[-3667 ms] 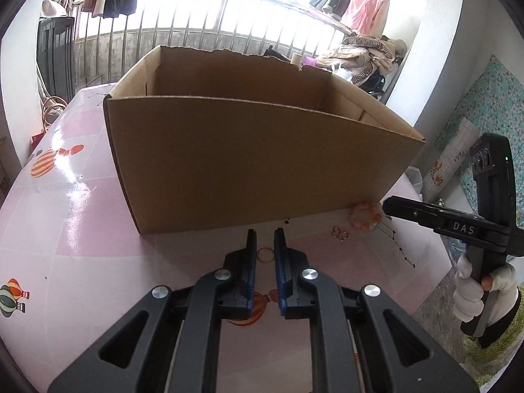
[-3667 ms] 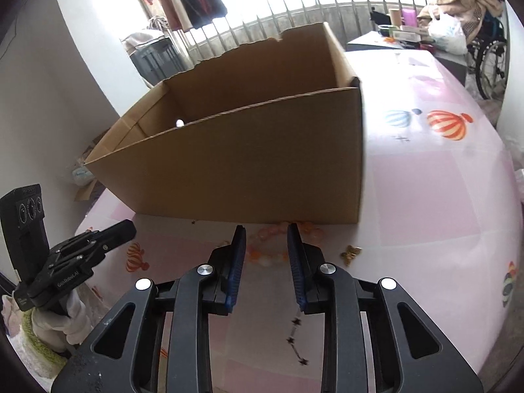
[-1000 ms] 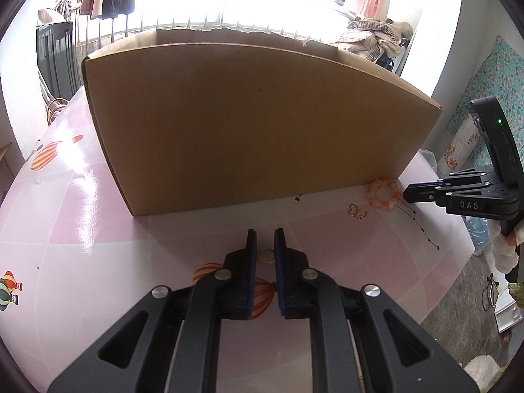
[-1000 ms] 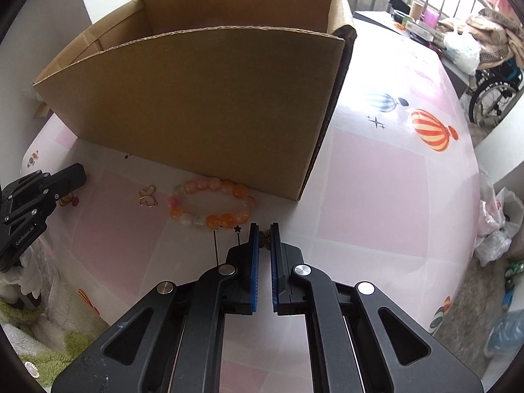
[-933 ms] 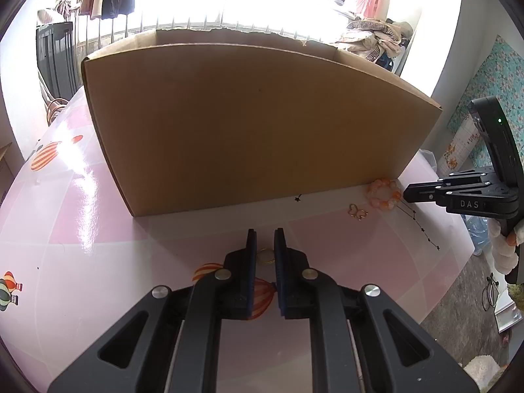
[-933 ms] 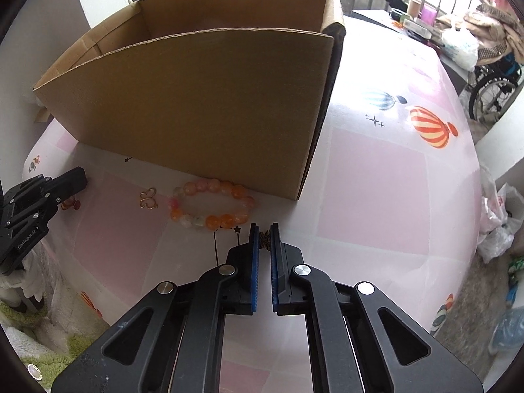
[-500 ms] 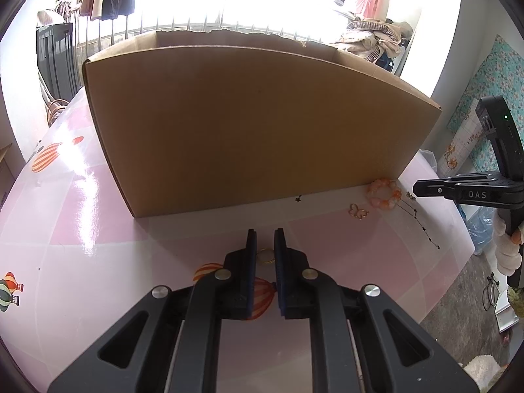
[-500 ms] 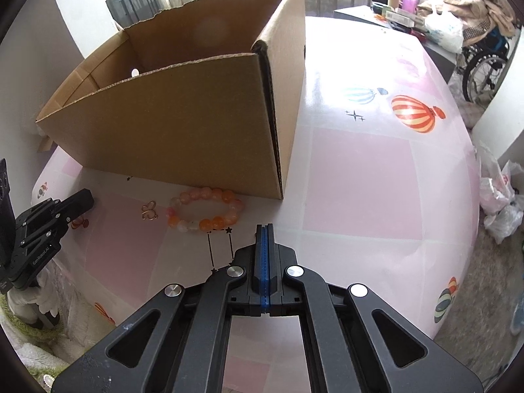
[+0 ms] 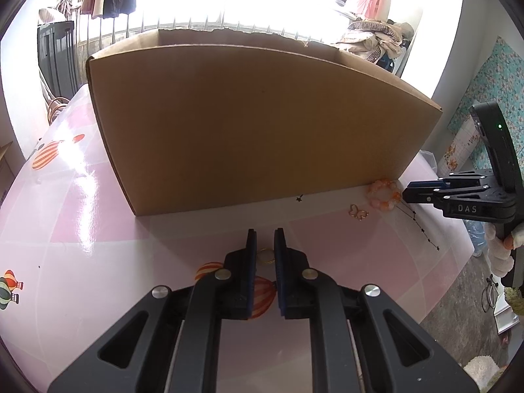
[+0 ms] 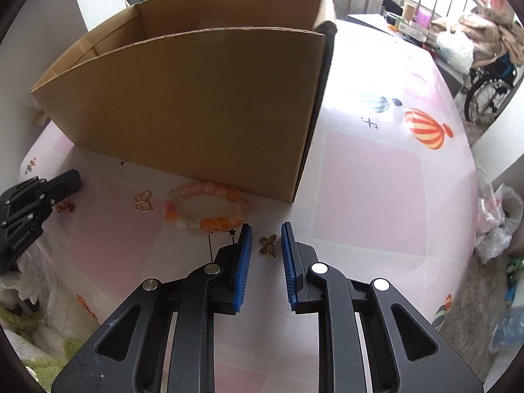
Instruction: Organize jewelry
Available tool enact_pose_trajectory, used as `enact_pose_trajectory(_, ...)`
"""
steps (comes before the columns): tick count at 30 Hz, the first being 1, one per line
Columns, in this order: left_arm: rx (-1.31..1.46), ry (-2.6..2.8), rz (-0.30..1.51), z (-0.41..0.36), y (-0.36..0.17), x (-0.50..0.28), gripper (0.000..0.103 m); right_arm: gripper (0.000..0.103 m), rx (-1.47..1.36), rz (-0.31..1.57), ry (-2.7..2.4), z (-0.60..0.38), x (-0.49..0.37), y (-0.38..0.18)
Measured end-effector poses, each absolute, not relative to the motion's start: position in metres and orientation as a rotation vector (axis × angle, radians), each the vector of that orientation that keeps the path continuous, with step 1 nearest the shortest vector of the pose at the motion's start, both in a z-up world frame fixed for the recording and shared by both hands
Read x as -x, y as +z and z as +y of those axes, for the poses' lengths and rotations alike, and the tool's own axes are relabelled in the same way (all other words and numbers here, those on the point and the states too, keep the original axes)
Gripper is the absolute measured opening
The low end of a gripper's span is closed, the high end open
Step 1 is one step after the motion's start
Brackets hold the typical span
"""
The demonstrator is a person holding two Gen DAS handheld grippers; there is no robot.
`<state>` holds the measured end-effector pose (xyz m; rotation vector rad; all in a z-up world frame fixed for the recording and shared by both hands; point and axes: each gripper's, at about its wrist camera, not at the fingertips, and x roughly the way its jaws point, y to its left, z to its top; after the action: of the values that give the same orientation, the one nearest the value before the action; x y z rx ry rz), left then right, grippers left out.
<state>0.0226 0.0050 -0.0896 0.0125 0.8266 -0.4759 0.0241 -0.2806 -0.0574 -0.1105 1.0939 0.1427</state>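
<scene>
Right gripper (image 10: 266, 245) fingers opening, butterfly charm (image 10: 268, 245) loose between them on the bench (image 10: 370, 196). Left gripper (image 9: 265, 249) fingers nearly closed on a gold ring (image 9: 265, 256), lower centre.

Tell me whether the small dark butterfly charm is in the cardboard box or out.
Out: small dark butterfly charm lies on the pink table, before the brown cardboard box.

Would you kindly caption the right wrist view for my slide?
Right gripper, jaws opening, straddles a butterfly charm lying on the pink table, beside a beaded bracelet and cardboard box.
</scene>
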Motion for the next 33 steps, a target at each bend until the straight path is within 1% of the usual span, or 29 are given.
enact_pose_trajectory(1,-0.012,-0.476,0.828,0.005,-0.090,-0.023,0.010,0.018,0.115,1.094,0.142,-0.281,-0.024,-0.058)
enact_pose_trajectory(3,-0.011,-0.476,0.827,0.005,-0.090,-0.023,0.010,0.008,0.119,1.097,0.149,-0.279,-0.025,-0.058)
enact_pose_trajectory(4,-0.011,-0.476,0.827,0.005,-0.090,-0.023,0.010,0.005,0.119,1.098,0.149,-0.279,-0.026,-0.058)
enact_pose_trajectory(7,-0.011,-0.476,0.828,0.005,-0.090,-0.023,0.010,0.005,0.109,1.093,0.150,-0.291,-0.022,-0.057)
enact_pose_trajectory(21,-0.010,-0.474,0.825,0.007,-0.089,-0.024,0.010,0.004,0.042,1.074,0.149,-0.288,-0.018,-0.057)
enact_pose_trajectory(33,-0.008,-0.482,0.797,0.012,-0.084,-0.017,0.010,0.004,-0.016,1.017,0.134,-0.299,-0.004,-0.048)
